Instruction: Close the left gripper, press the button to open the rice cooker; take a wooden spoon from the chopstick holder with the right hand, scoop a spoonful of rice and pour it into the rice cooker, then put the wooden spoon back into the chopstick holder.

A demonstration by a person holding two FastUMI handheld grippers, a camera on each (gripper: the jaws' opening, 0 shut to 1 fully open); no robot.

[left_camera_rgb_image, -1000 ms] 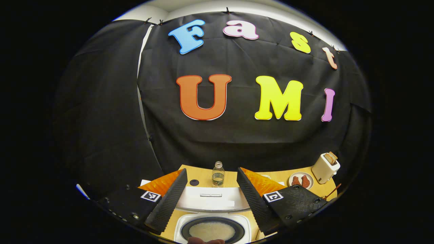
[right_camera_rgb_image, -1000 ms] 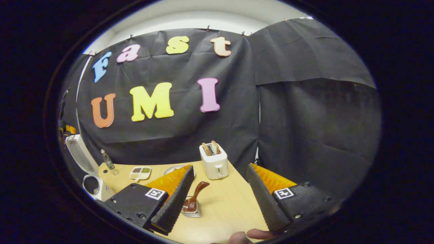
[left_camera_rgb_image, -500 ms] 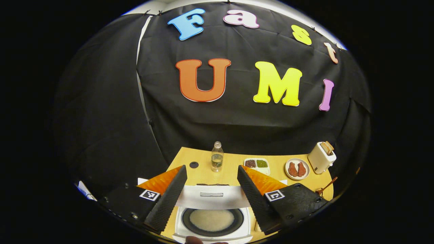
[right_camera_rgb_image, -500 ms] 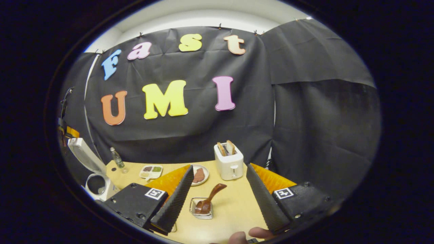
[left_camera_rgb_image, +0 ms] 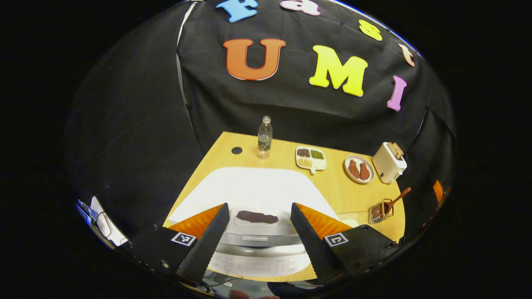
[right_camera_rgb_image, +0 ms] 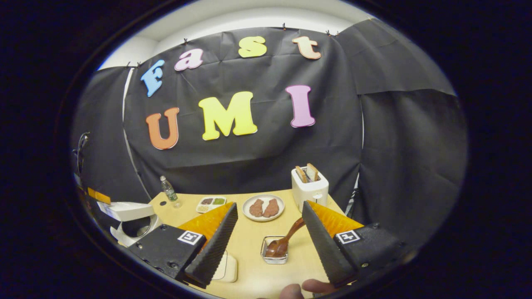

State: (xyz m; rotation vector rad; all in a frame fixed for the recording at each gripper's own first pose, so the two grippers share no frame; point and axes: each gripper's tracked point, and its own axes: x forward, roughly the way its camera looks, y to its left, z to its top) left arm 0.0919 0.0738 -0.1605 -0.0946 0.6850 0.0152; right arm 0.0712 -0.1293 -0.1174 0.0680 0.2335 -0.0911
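Left gripper view: at six o'clock our left hand-held gripper point(left_camera_rgb_image: 257, 232) hangs released, its ribbed fingers spread apart over the rice cooker point(left_camera_rgb_image: 253, 195), a white, smooth, rounded plastic body with a dark oval patch on the lid. Past it, toward twelve o'clock, a clear water bottle point(left_camera_rgb_image: 264, 137) stands upright; toward one o'clock lie a divided snack tray point(left_camera_rgb_image: 311, 158) and a plate point(left_camera_rgb_image: 359, 170) with two brown pieces, then a white toaster point(left_camera_rgb_image: 388, 162). At three o'clock the wooden spoon point(left_camera_rgb_image: 395, 200) leans out of the wire chopstick holder point(left_camera_rgb_image: 379, 211).

In the right gripper view, our right hand-held gripper point(right_camera_rgb_image: 270, 243) is also released and grasps nothing; the spoon point(right_camera_rgb_image: 286, 240) sits between its fingers, bowl down in the holder point(right_camera_rgb_image: 274, 253), handle tilted toward two o'clock. We judge the spoon light, stiff and smooth, perhaps slippery; the upper handle is the place to pinch. The table point(right_camera_rgb_image: 253, 274) is pale wood.
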